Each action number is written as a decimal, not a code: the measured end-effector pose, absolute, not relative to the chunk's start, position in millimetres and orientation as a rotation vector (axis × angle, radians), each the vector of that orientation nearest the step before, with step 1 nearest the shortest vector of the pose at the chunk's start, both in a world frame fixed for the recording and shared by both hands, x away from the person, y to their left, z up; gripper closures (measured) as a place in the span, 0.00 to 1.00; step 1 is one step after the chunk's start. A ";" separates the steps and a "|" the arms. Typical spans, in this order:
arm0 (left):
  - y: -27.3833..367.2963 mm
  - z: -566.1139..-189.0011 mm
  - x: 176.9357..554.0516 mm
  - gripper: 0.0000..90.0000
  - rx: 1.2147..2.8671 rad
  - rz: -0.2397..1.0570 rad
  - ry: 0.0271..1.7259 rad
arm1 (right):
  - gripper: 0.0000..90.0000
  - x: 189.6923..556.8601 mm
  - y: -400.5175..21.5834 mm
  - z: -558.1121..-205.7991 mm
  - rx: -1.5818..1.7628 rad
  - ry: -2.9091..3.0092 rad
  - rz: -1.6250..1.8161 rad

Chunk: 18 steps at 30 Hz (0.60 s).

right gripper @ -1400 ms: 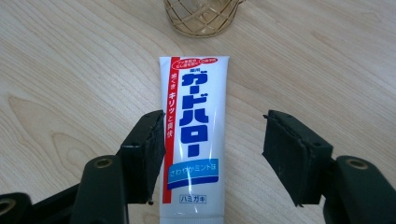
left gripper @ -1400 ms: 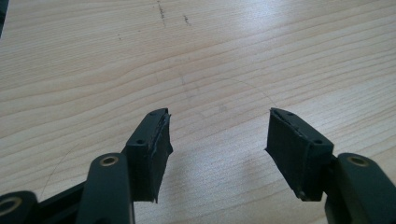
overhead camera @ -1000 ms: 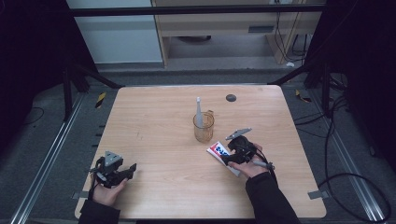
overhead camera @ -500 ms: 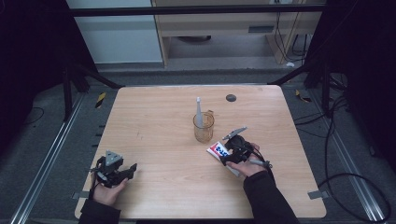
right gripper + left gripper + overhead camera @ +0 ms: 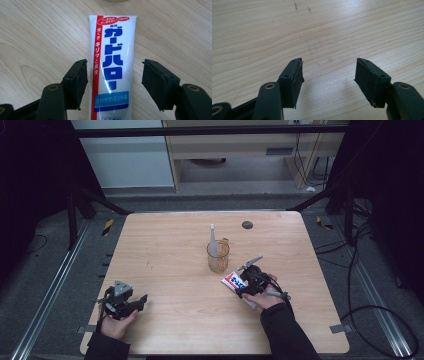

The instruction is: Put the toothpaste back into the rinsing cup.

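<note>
Pale wood worktop (image 5: 165, 245), dark room, grey floor (image 5: 40, 265). Left gripper (image 5: 329, 72) open over bare wood. Right gripper (image 5: 115, 75) closing, jaws astride toothpaste tube (image 5: 112, 57), not yet pressing.

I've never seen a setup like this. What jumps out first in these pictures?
Probably the white toothpaste tube with bold blue lettering, lying flat on the wooden table between the jaws of the right gripper; they have just been closing, yet do not press on it. Just beyond stands a clear amber cup with a white stick-like thing upright inside. The left gripper rests open near the table's front left.
</note>
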<state>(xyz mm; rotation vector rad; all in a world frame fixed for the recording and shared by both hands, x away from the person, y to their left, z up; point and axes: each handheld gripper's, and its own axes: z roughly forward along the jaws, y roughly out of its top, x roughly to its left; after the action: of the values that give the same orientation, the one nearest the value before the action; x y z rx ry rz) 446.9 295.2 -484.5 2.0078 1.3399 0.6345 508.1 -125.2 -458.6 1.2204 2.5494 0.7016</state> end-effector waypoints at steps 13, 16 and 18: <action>288.6 -484.8 453.1 0.43 2.027 0.625 1.311 | 0.45 510.5 -118.9 -467.6 1.230 2.600 0.643; 289.4 -485.0 453.2 0.43 2.025 0.624 1.315 | 0.46 512.7 -118.9 -470.3 1.235 2.613 0.621; 289.0 -485.2 453.4 0.43 2.027 0.622 1.314 | 0.47 514.0 -119.2 -471.6 1.240 2.622 0.610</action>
<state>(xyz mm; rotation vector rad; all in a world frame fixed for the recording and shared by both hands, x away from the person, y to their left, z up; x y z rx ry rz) 453.4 289.0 -485.2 2.0273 1.3136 0.6224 514.0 -119.2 -471.6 1.2397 2.6220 0.6095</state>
